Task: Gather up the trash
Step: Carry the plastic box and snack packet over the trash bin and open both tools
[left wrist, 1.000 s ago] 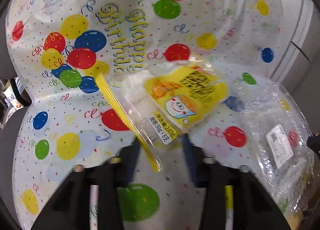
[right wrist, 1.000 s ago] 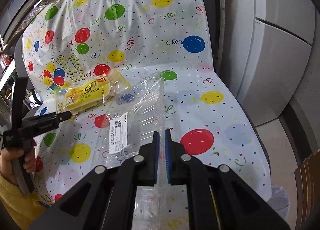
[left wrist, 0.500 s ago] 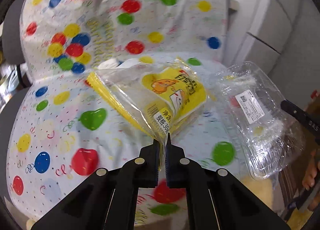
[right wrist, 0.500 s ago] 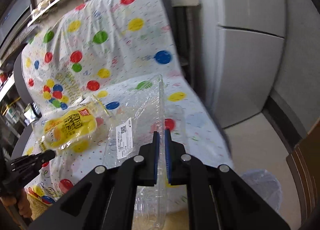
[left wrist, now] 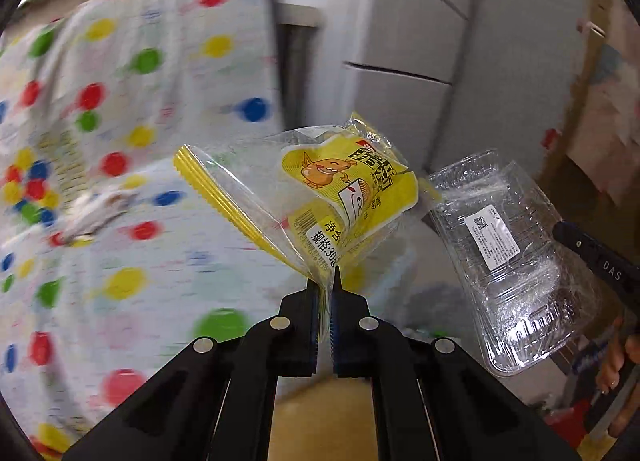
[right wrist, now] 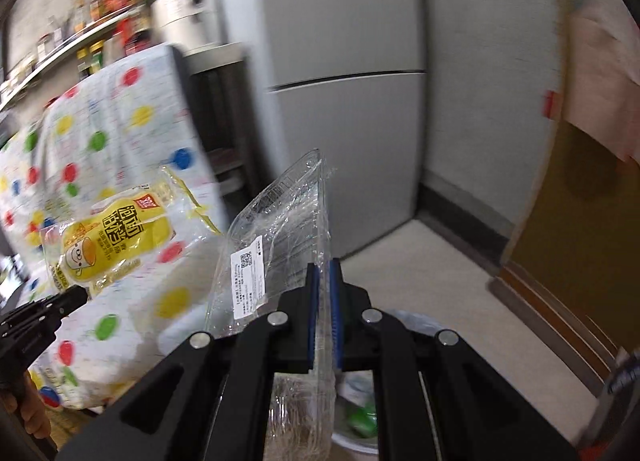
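A grey refrigerator [right wrist: 344, 101] fills the background from twelve to three o'clock in the right wrist view, its door seam running across the middle. At nine o'clock a chair draped in a balloon-print cover [left wrist: 132, 109] spreads wide and blurred, with a shelf of bottles [right wrist: 92, 33] above it at eleven o'clock. A pale floor [right wrist: 420, 273] lies toward four o'clock, edged by a brown wooden panel [right wrist: 580, 221] at three o'clock.

Low at six o'clock in the right wrist view, a bin with a white liner [right wrist: 360, 421] shows between the finger bases, something green inside it.

The clear plastic clamshell box [right wrist: 280, 229] with a white label stands on edge at the centre, off the chair; the right gripper [right wrist: 323, 273] is clenched on its thin rim. In the left wrist view the same box hangs at four o'clock.

The yellow snack bag [left wrist: 340, 197], clear with a yellow sealed edge, hangs in the air at the centre of the left wrist view. The left gripper [left wrist: 327, 281] has just been closing, and its jaws pinch the bag's lower corner.

A hand [right wrist: 34, 417] shows at eight o'clock in the right wrist view.
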Tool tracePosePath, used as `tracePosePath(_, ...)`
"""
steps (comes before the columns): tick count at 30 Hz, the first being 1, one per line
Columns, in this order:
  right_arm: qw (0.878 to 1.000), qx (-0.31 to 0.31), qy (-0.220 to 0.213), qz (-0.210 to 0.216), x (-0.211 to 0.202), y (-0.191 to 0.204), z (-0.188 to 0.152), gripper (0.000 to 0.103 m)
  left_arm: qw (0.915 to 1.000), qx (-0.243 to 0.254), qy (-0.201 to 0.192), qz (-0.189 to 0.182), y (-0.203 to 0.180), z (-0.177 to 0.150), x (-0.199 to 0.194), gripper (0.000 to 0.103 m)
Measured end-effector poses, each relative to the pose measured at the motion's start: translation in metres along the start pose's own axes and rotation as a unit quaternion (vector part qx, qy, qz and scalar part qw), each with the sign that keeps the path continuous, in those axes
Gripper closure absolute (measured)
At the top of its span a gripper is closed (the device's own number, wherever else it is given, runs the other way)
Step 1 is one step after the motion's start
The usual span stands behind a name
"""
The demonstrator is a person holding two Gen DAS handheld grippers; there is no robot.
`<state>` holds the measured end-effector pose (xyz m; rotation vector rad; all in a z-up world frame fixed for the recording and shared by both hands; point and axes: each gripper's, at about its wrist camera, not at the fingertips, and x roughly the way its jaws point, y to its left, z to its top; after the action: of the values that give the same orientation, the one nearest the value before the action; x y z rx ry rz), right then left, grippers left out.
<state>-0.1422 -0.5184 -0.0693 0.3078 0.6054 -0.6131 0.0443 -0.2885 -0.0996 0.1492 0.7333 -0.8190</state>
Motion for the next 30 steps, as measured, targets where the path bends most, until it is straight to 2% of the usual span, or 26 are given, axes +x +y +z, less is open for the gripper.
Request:
tracePosePath(4, 0.998, 0.02, 0.004, -0.063, -0.006, -0.047, -0.023, 0.096, 0.9986, 0.029, 0.019, -0.04, -0.047, -0.012, 0.025, 0.098)
tracePosePath(8, 0.994, 0.033, 0.024, -0.102, -0.001, -0.077, -0.048, 0.096, 0.9936, 0.073, 0.058, -0.064, -0.092, -0.029, 0.051, 0.098)
tracePosePath(11, 0.991, 0.047, 0.045, -0.116, 0.01, -0.096, -0.065, 0.096, 0.988, 0.099, 0.09, -0.078, -0.117, -0.041, 0.071, 0.098)
tracePosePath(18, 0.985, 0.061, 0.099, -0.124, 0.052, -0.114, -0.087, 0.096, 0.9761, 0.123, 0.152, -0.094, -0.145, -0.055, 0.113, 0.097)
tracePosePath(21, 0.986, 0.076, 0.107, -0.107, 0.07, -0.119, -0.088, 0.094, 0.9743, 0.121, 0.163, -0.097, -0.149, -0.053, 0.126, 0.082)
tracePosePath(22, 0.985, 0.082, 0.112, -0.1, 0.075, -0.12, -0.089, 0.093, 0.9745, 0.122, 0.162, -0.096, -0.151, -0.052, 0.128, 0.068)
tracePosePath(23, 0.985, 0.083, 0.116, -0.096, 0.08, -0.119, -0.089, 0.089, 0.9744, 0.122, 0.159, -0.101, -0.152, -0.05, 0.129, 0.058)
tracePosePath(25, 0.985, 0.084, 0.122, -0.085, 0.086, -0.116, -0.088, 0.072, 0.9741, 0.126, 0.153, -0.108, -0.151, -0.048, 0.129, 0.05)
tracePosePath(26, 0.986, 0.083, 0.121, -0.079, 0.085, -0.113, -0.087, 0.062, 0.9747, 0.127, 0.147, -0.11, -0.148, -0.047, 0.126, 0.05)
tracePosePath(30, 0.988, 0.073, 0.115, -0.069, 0.079, -0.104, -0.08, 0.06, 0.9785, 0.116, 0.133, -0.107, -0.14, -0.042, 0.117, 0.045)
